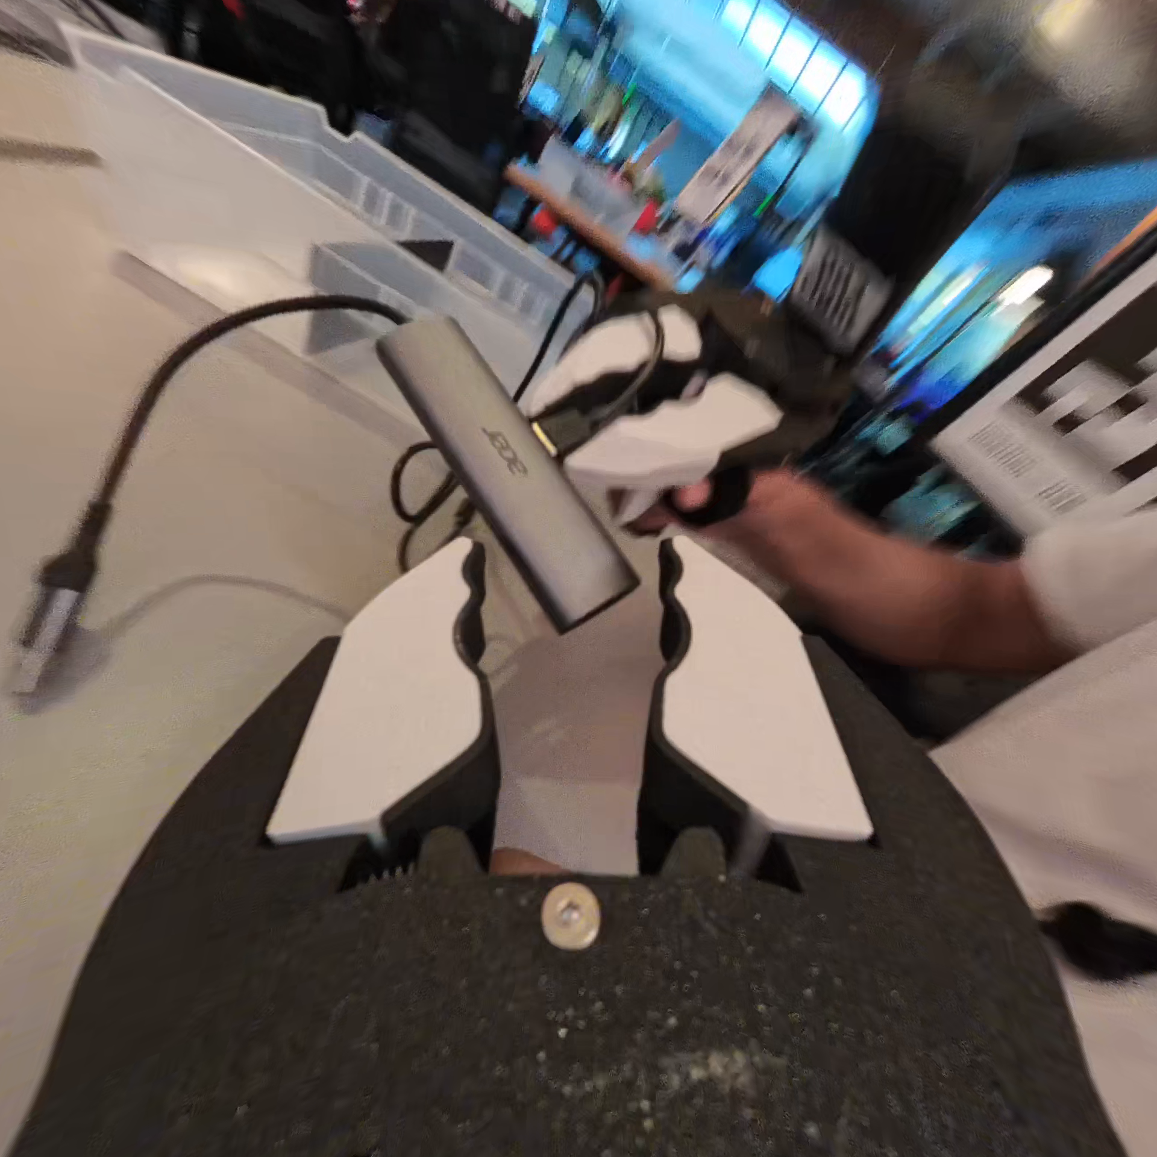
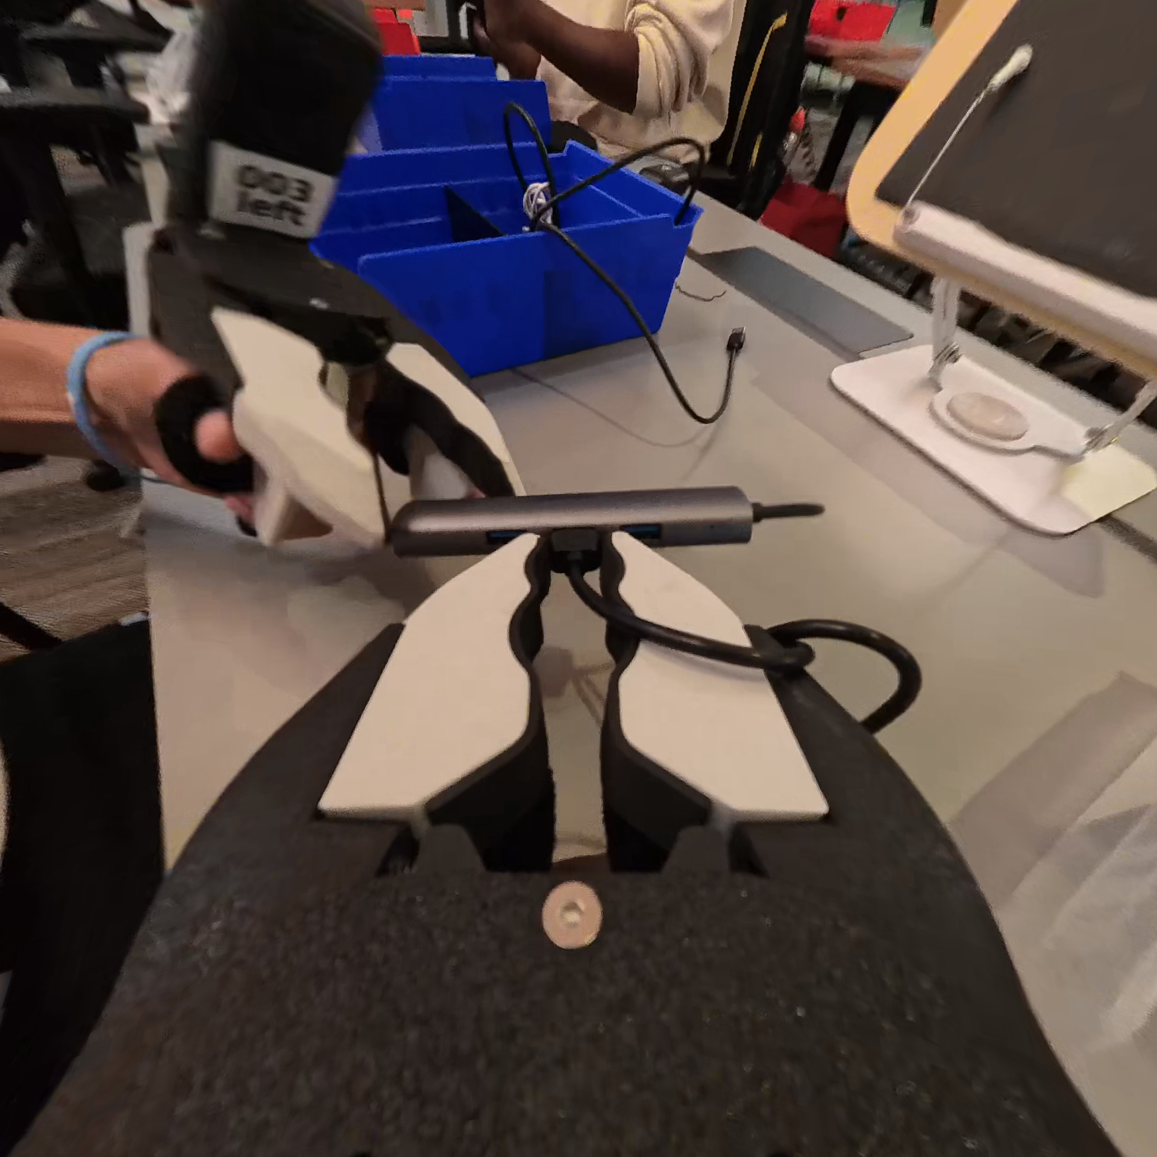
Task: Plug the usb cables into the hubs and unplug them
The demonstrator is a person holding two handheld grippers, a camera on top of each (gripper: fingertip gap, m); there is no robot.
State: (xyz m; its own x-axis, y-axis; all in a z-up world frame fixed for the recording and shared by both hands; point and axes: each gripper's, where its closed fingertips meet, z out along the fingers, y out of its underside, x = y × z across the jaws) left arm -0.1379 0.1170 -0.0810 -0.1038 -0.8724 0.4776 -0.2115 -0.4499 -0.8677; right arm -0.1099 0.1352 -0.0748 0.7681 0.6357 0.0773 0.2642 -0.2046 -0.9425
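Slim grey metal hub (image 2: pixel 573 518), bar-shaped with rounded ends, blue ports along side, held in air above pale glossy table (image 2: pixel 845 626). Black plug (image 2: pixel 568 539) seated in middle port, pinched by right gripper (image 2: pixel 571 551). Left gripper (image 1: pixel 566 563) spread, hub's end between tips, contact unclear. Braided black lead (image 1: pixel 144 413), metal connector dangling. Blue plastic bin (image 2: pixel 519 294) toward far edge.

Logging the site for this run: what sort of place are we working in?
Probably a shared lab or workshop: a grey worktable, a blue parts bin holding cables, and another person at work behind it.
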